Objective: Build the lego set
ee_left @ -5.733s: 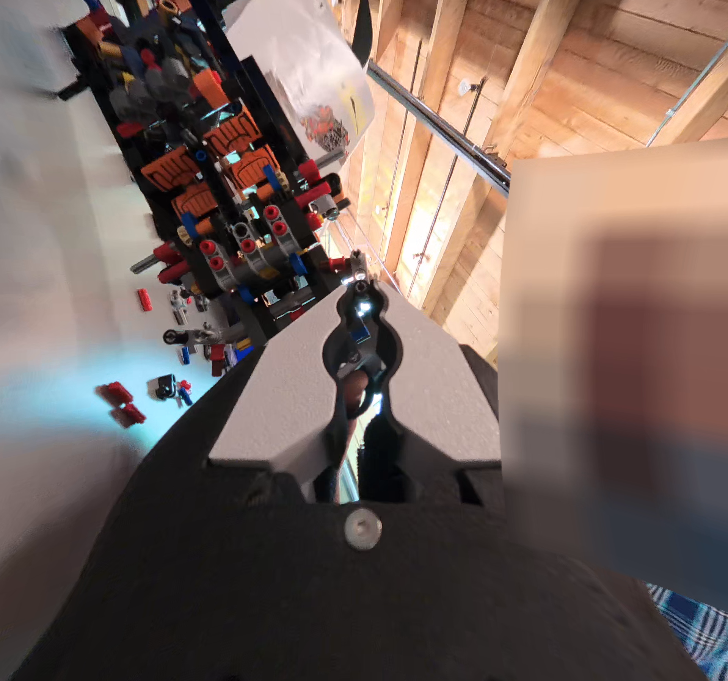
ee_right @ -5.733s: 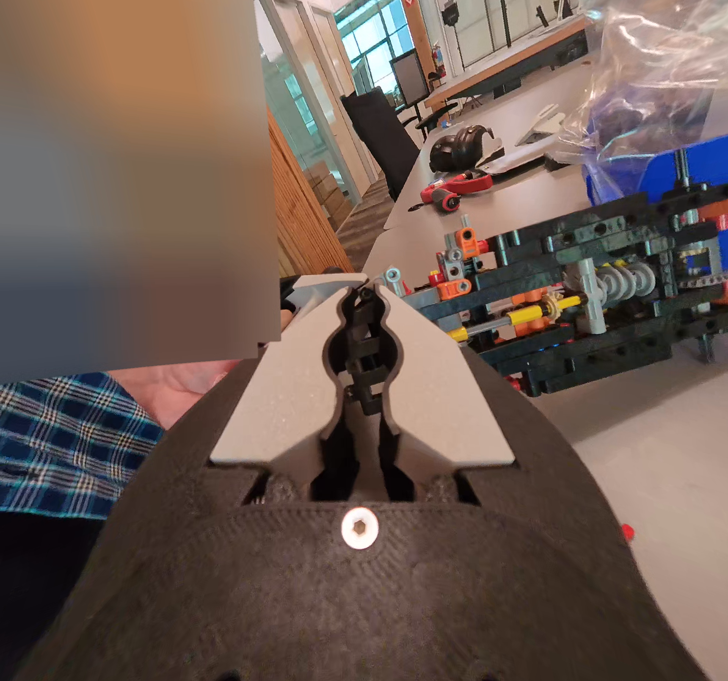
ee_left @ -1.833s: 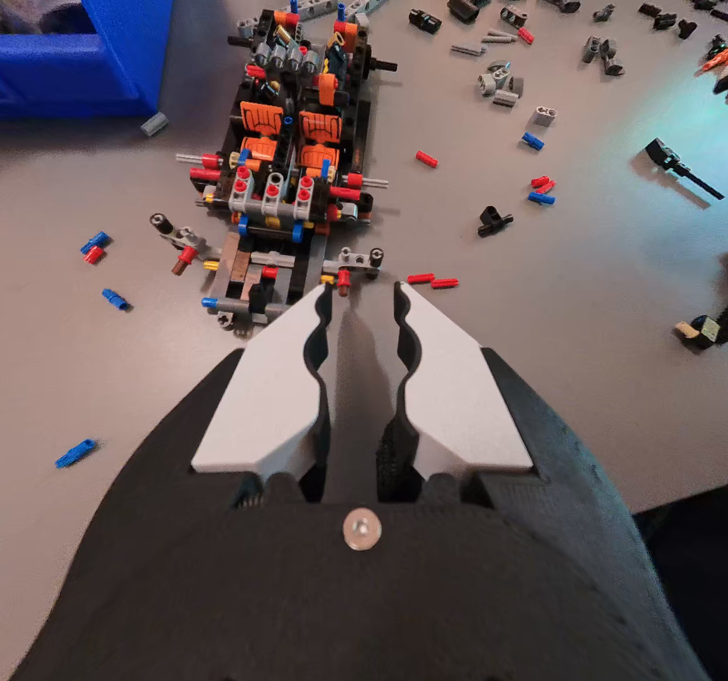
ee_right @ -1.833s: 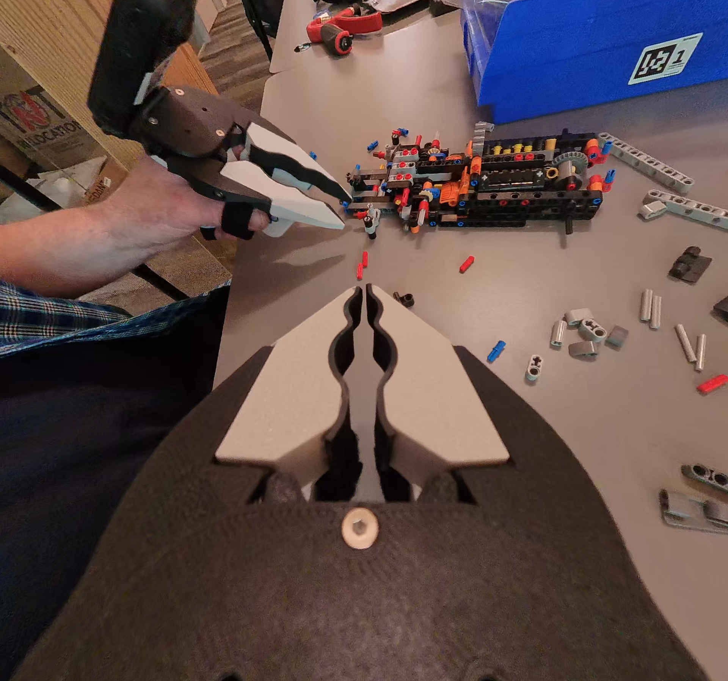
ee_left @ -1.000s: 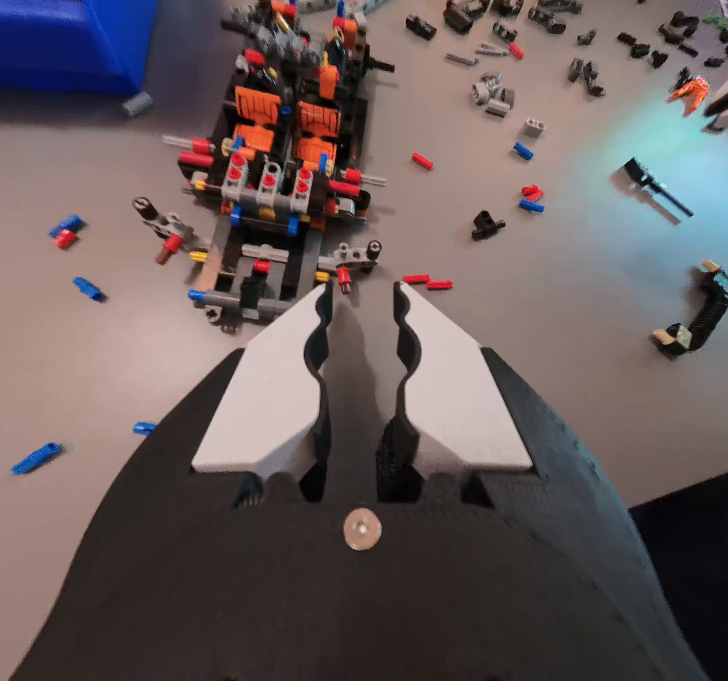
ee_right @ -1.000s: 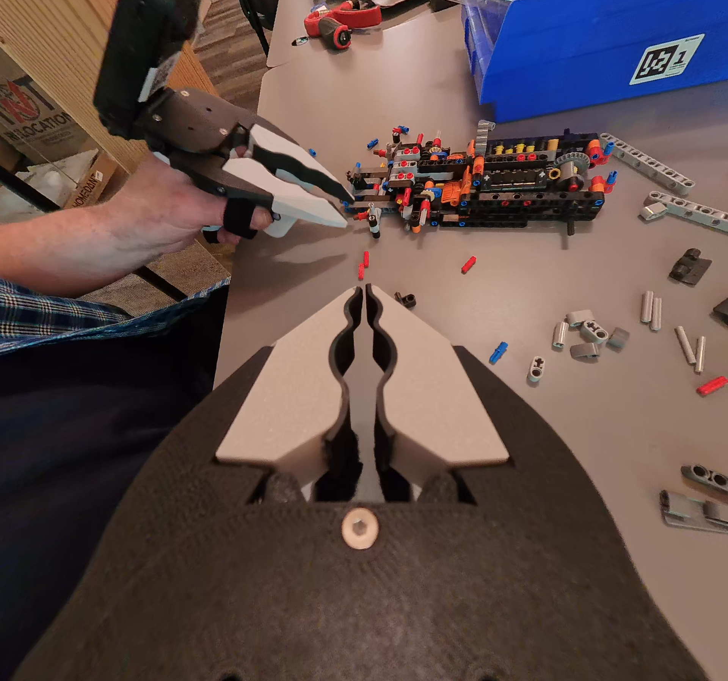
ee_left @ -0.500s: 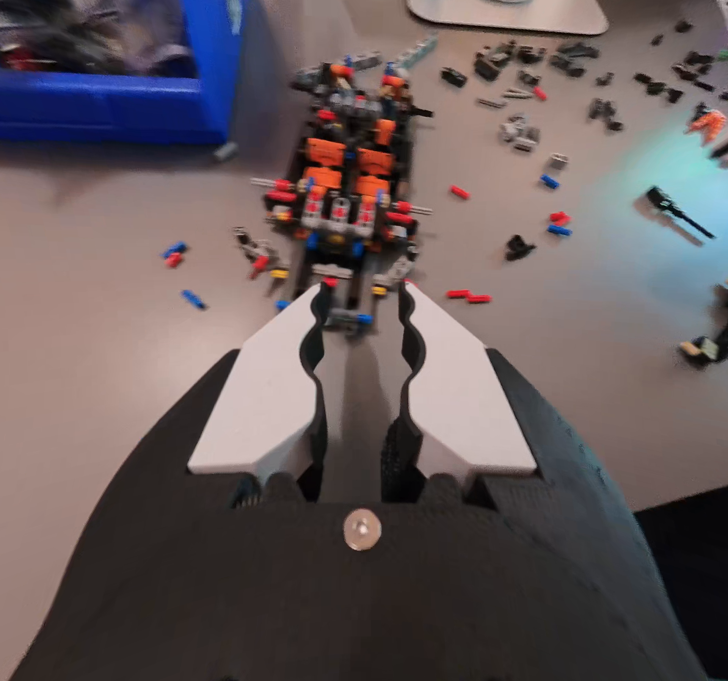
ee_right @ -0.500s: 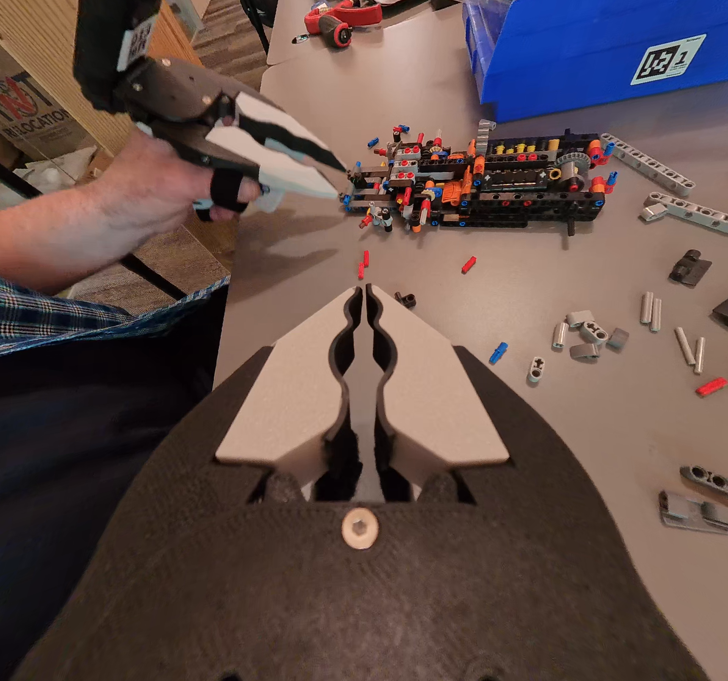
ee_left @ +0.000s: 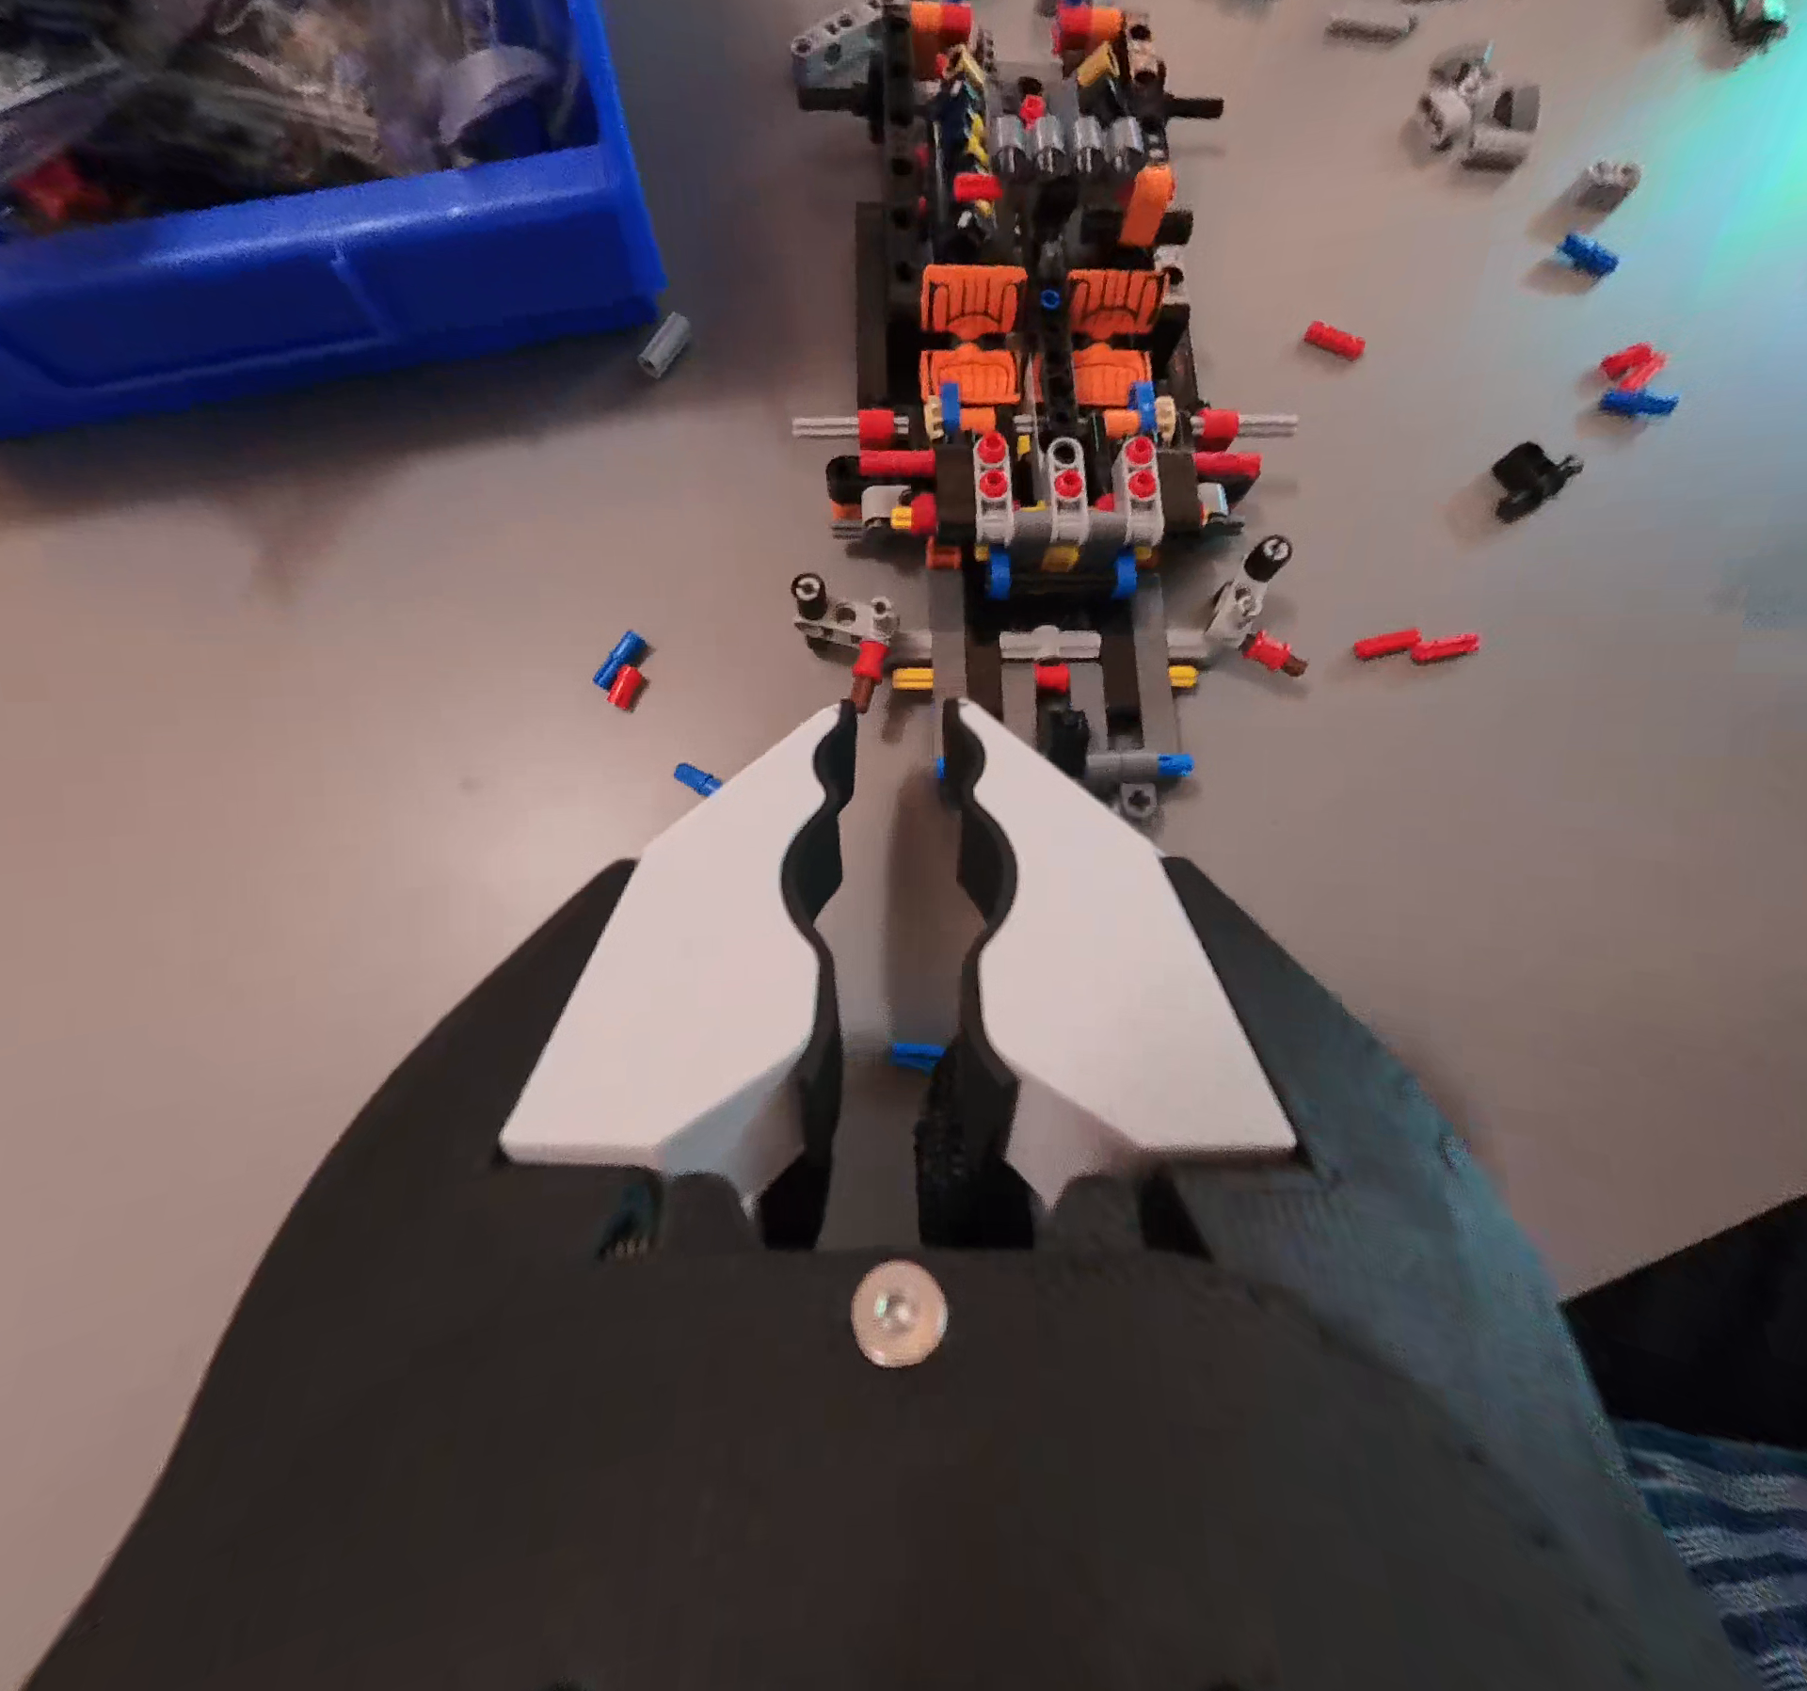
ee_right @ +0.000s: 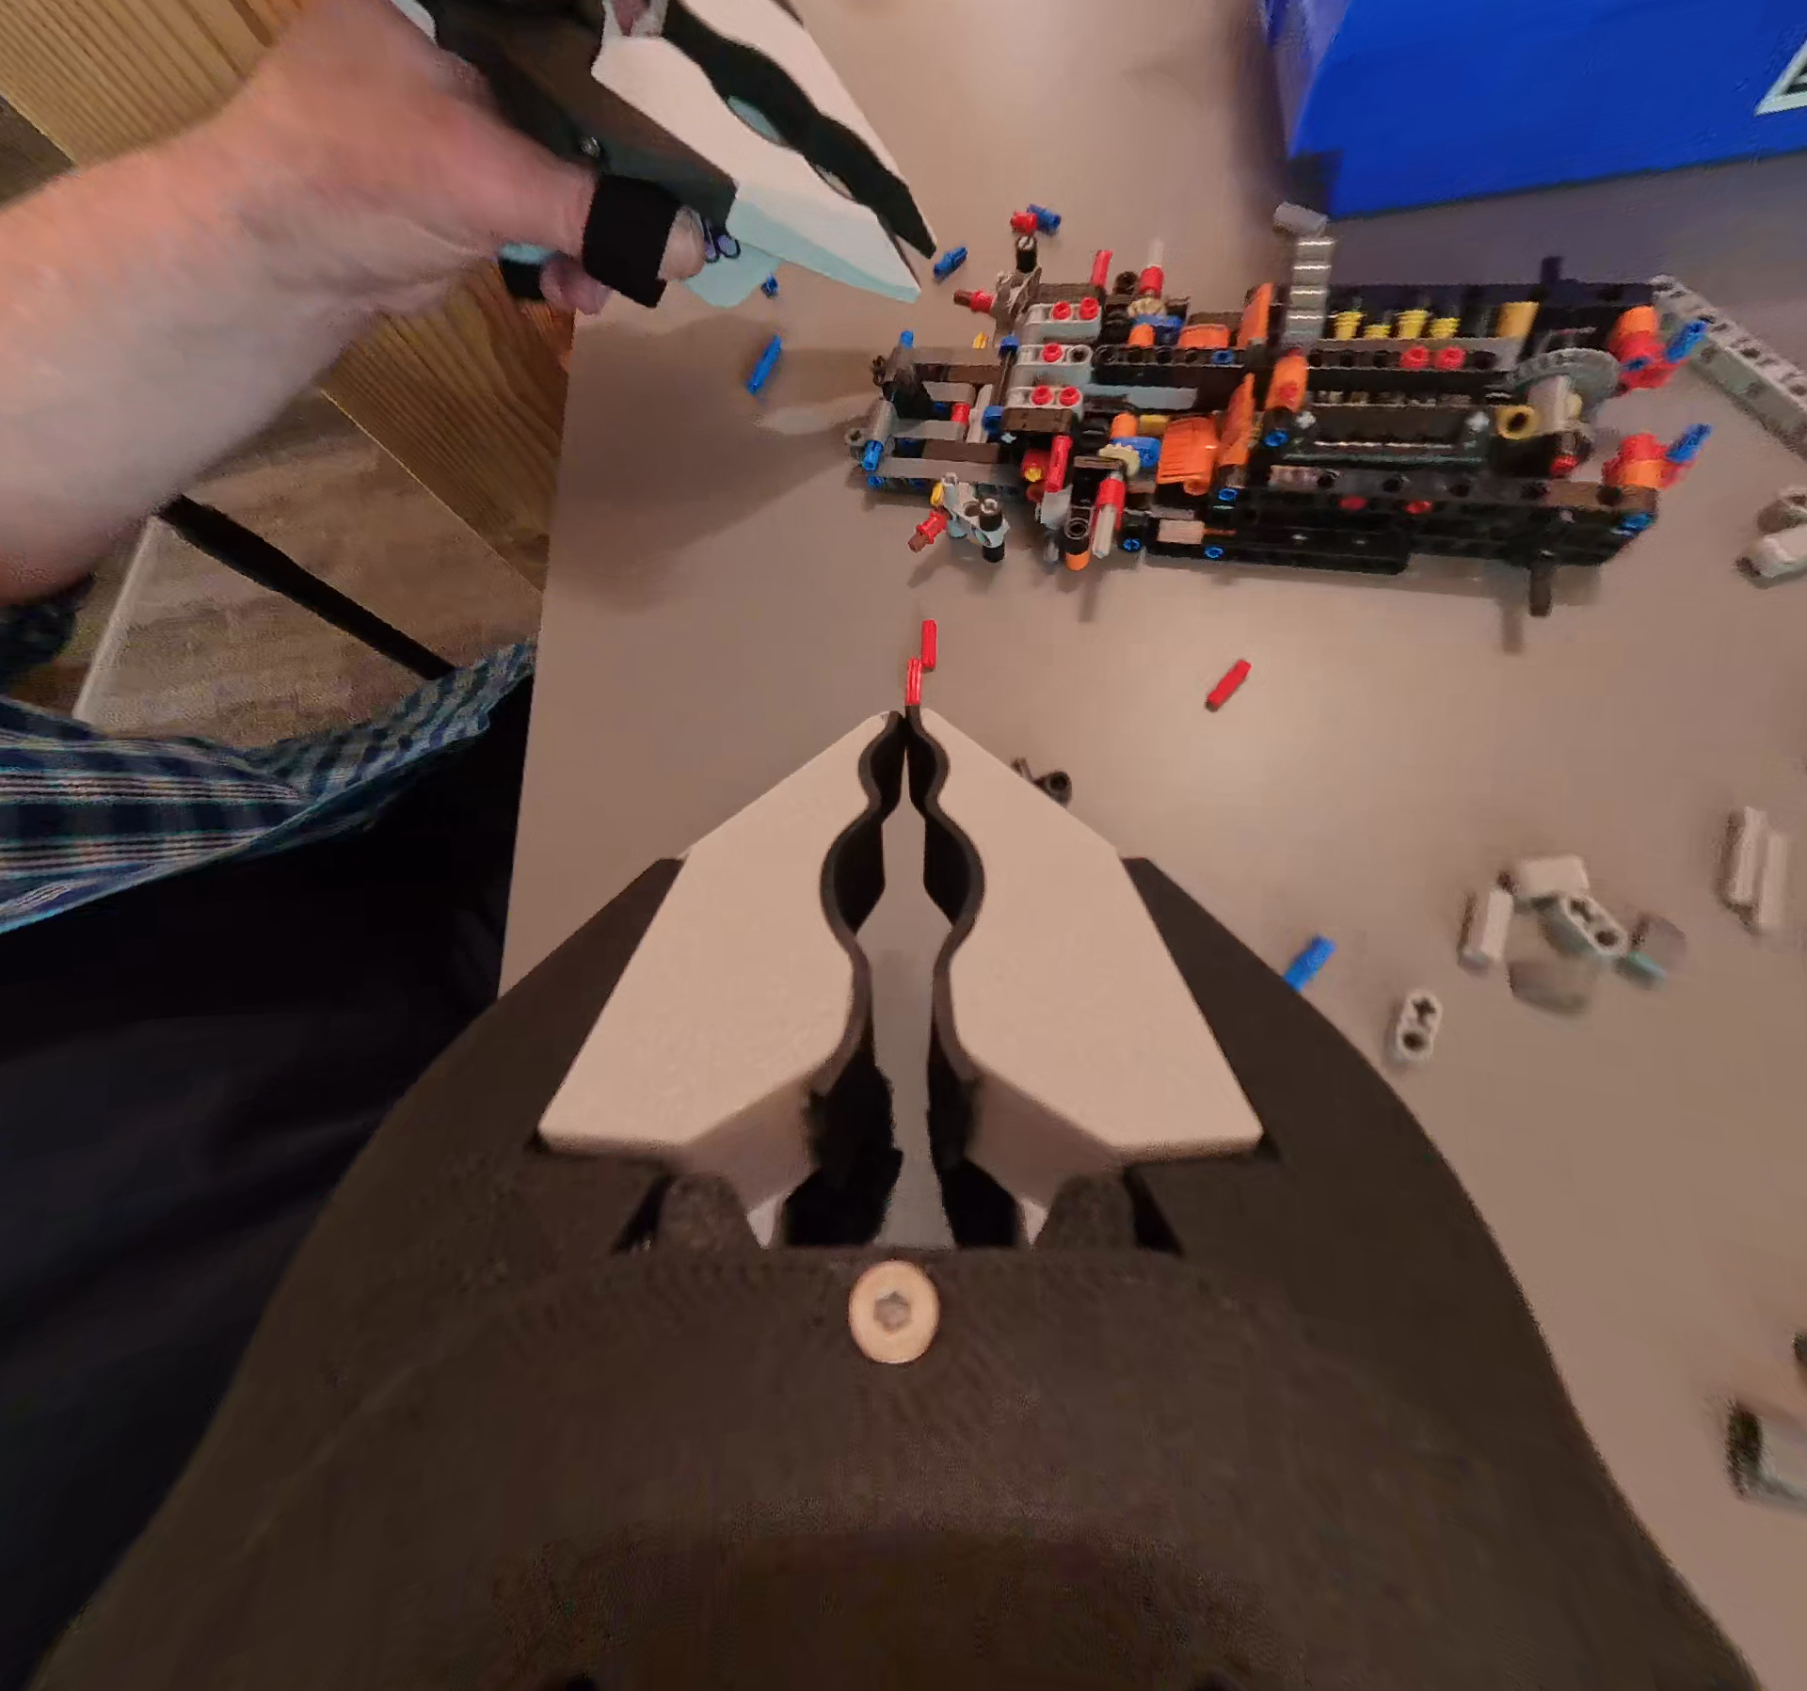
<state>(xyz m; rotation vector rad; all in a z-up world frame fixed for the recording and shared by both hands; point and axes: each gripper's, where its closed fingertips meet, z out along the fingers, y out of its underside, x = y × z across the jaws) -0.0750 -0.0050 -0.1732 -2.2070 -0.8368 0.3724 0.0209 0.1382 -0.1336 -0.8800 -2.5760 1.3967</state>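
A part-built lego car chassis [ee_left: 1036, 393], black with orange seats and red, blue and yellow pins, lies on the grey table [ee_left: 293, 764]. It also shows in the right wrist view [ee_right: 1271, 442]. My left gripper [ee_left: 895, 715] is open and empty, its tips just short of the chassis's near end; it shows from the side in the right wrist view [ee_right: 909, 261]. My right gripper [ee_right: 904, 715] is shut and empty, hovering over the table just behind two red pins [ee_right: 921, 661].
A blue bin [ee_left: 293, 178] with bagged parts stands left of the chassis, also seen in the right wrist view [ee_right: 1564, 31]. Loose red and blue pins [ee_left: 1418, 645], grey connectors [ee_right: 1564, 930] and black pieces [ee_left: 1525, 481] lie scattered. The table edge [ee_right: 528, 764] is at my left.
My left gripper has moved closer to the chassis's near end and a little left. My right gripper has come forward and down toward the two red pins, staying shut.
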